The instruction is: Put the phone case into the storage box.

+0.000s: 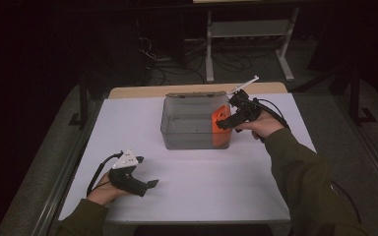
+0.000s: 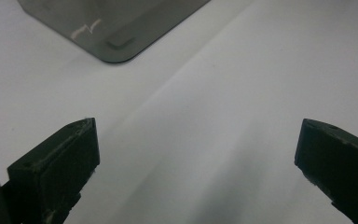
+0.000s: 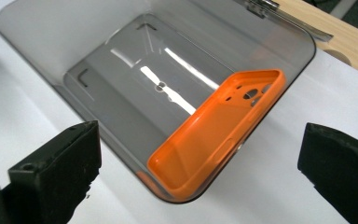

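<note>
An orange phone case (image 3: 216, 133) is seen inside a smoky translucent plastic bin (image 1: 187, 140), leaned on edge against the bin's right-hand wall, its open side turned toward the middle of the bin and its camera cut-out toward the far end. The right gripper (image 1: 225, 123) is held just above the bin's right rim, over the case; in the right gripper view its two black jaws are spread wide with nothing between them, the case lying below and between them. The step in hand is judged to be either the release of the case into the bin or the approach to lift it out; which of the two cannot be told. If the case is to be taken, a descent into the bin would be called for, with the jaws closed across the thin upper wall of the case while the bin's own wall is kept clear. The left gripper (image 1: 150, 184) is rested low on the white table cover (image 1: 202, 191), well apart from the bin, its jaws likewise parted and empty. The case appears to be soft, matte and rounded at the corners; the bin is glossy, hard-walled and round-cornered, with a hinged fitting on its far rim.
</note>
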`<state>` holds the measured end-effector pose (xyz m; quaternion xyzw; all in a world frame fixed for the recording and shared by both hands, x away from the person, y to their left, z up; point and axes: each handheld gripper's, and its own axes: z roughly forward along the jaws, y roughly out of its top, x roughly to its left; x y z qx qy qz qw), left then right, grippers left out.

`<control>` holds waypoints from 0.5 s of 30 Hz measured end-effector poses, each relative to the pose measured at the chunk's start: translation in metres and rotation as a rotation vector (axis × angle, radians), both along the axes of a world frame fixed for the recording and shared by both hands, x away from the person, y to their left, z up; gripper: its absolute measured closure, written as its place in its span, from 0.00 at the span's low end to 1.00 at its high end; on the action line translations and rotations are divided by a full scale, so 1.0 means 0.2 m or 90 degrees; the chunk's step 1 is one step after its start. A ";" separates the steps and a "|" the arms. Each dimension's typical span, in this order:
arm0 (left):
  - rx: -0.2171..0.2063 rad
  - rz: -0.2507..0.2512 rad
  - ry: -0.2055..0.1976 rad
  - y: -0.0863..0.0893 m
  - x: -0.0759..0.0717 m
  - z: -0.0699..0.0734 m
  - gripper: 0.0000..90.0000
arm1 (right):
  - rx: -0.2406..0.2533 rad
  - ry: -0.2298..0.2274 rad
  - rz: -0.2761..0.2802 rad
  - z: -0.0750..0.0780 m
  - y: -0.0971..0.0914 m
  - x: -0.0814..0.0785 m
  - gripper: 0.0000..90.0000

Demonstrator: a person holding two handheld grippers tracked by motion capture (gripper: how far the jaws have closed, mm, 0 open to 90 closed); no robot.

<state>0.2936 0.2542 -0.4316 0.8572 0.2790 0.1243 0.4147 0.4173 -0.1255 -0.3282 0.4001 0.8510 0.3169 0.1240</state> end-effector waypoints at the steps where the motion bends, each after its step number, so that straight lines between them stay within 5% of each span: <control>1: -0.001 0.001 0.000 0.00 0.00 0.00 0.00 | 0.002 -0.005 0.006 0.00 0.00 -0.01 0.00; 15: -0.007 0.004 -0.003 0.01 0.00 0.01 0.00 | 0.024 -0.035 0.029 -0.05 -0.04 -0.14 0.00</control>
